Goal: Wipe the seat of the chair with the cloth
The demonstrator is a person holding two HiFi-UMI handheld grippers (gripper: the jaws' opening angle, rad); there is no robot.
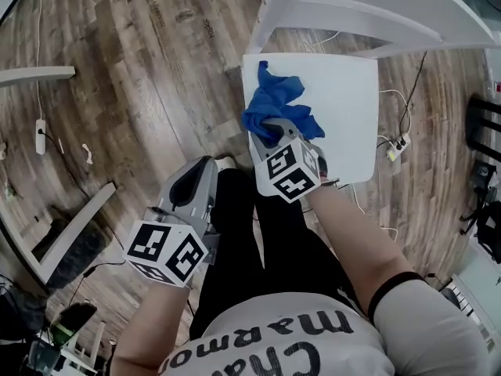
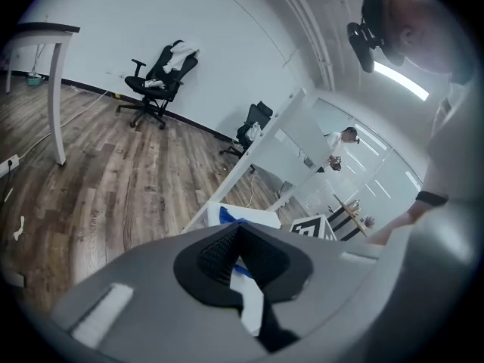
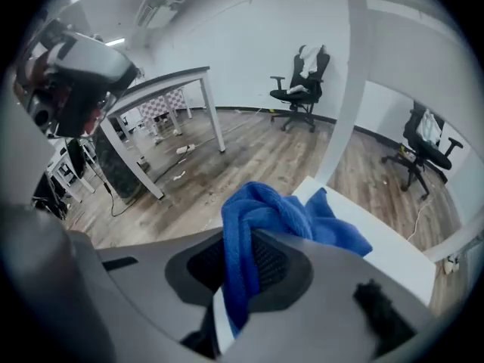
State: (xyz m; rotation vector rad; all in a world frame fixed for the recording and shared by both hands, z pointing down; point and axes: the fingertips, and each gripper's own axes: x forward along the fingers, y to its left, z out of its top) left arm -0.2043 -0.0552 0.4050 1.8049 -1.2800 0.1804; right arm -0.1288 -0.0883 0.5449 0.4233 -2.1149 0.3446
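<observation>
The blue cloth lies bunched on the white chair seat near its edge, pinched by one fold in the right gripper, so drag could tug it free, while the left gripper hangs closed, empty.

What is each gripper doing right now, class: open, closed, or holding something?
Left gripper: closed, holding nothing.
Right gripper: closed on the blue cloth, which rests on the white chair seat.
</observation>
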